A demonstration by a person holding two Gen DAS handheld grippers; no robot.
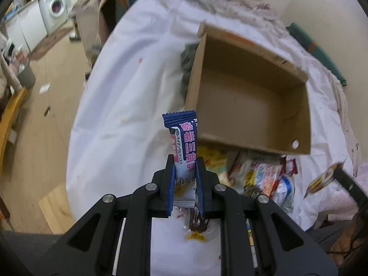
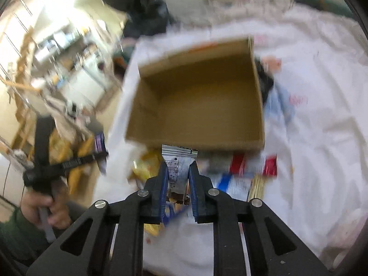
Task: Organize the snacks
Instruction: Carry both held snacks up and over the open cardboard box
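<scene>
An open brown cardboard box [image 1: 250,96] fills the upper right of the left wrist view and the centre of the right wrist view [image 2: 197,96]; its floor shows bare, with nothing inside. It sits on a white wrinkled cloth [image 1: 128,87].

Just below the box's near wall lies a loose pile of colourful snack packets [image 1: 260,177], yellow, red and white wrappers overlapping one another. A dark grey bundle [image 1: 187,69] lies against the box's outer wall.

The left gripper [image 1: 185,170] is clamped on a dark blue and white snack packet with pink characters [image 1: 182,142], which stands upright between the blue pads, its crimped top overlapping the box's near corner. Under this gripper lies a brown sweet in a clear wrapper [image 1: 197,224].

The right gripper [image 2: 179,174] is clamped on a silver-grey snack packet with small print [image 2: 178,161], its top edge meeting the box's near wall.

Only the right wrist view, heavily blurred, shows a hand [image 2: 43,209] at lower left holding the other tool's handle. Only the left wrist view shows a white washing machine [image 1: 54,8] at upper left and the wooden floor [image 1: 43,119].
</scene>
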